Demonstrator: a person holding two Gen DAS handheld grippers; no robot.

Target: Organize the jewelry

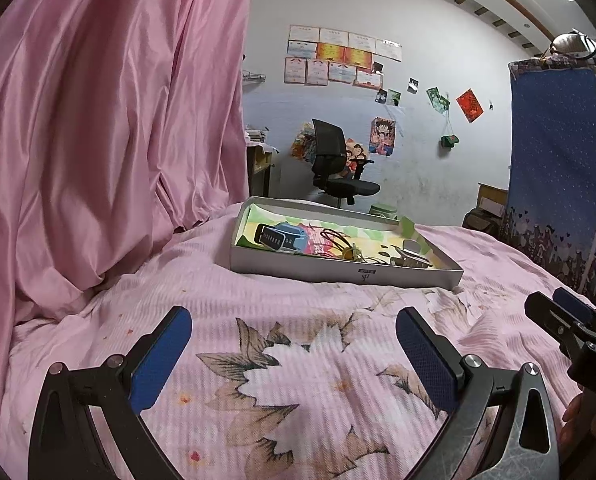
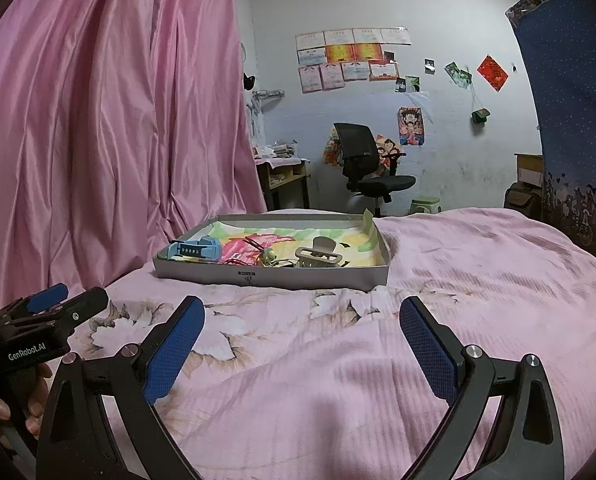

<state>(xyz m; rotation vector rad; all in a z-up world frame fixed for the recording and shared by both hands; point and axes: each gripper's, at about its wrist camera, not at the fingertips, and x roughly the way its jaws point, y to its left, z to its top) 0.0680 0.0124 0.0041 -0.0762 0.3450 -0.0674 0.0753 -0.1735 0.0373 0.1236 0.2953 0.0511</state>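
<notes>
Both tools, left tool [image 1: 294,330] & right tool [image 2: 301,322], are hovering w/ fingers spread apart, empty, over the bed [image 2: 477,280], jewelry box [image 2: 274,272] sitting near its far edge.

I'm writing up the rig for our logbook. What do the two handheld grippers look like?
Both match: the left gripper and right gripper have curved black metal finger arms with silver pivot screws and blue textured pads. The left gripper's body carries white "GenRobot.AI" lettering, seen from the right wrist view. No sleeves or cables show.
</notes>
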